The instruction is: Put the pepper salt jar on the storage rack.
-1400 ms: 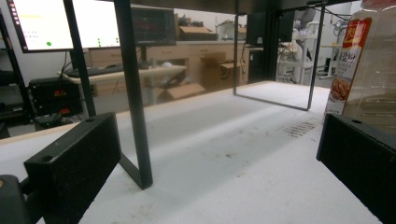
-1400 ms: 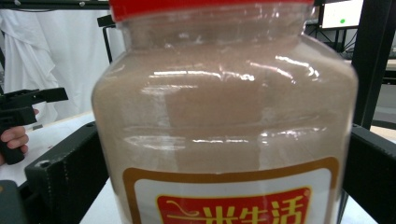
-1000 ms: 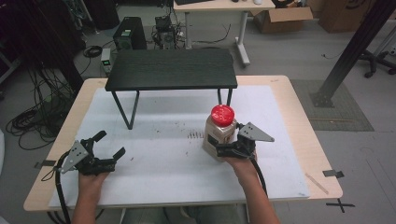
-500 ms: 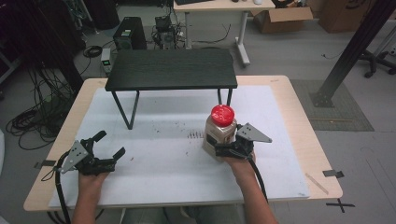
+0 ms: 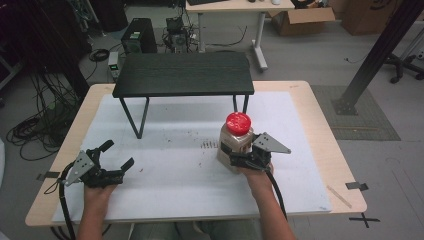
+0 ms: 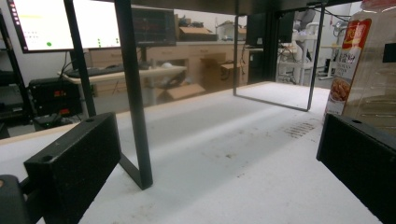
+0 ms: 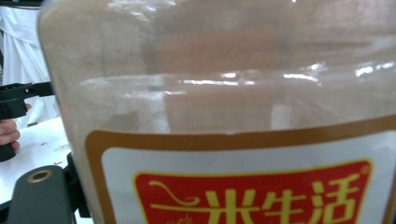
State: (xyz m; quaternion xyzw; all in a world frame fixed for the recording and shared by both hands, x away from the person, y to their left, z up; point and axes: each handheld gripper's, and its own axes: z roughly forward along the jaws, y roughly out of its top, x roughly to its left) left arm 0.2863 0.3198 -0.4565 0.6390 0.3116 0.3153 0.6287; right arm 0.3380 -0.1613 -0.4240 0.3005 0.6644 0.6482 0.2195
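Note:
A clear jar [image 5: 234, 145] of brown powder with a red lid [image 5: 238, 121] stands upright on the white mat, right of centre. My right gripper [image 5: 231, 156] reaches it from the near side. Its jaws have just been closing with the jar between them, and they now press on the lower body. In the right gripper view the jar [image 7: 233, 93] is very close, with one finger [image 7: 39, 196] against its left side. My left gripper [image 5: 118, 153] rests open and empty on the mat at the near left. Between its wide jaws [image 6: 215, 158] is bare mat, and the jar [image 6: 369, 70] stands far right.
A low black table [image 5: 182, 75] on thin metal legs stands across the back of the white mat [image 5: 175, 180]. One of its legs [image 6: 133, 93] rises just ahead of the left gripper. Cables and equipment lie on the floor beyond the wooden tabletop.
The right gripper's jaws have drawn in against the jar's sides. Both hands and the jar have stayed where they were.

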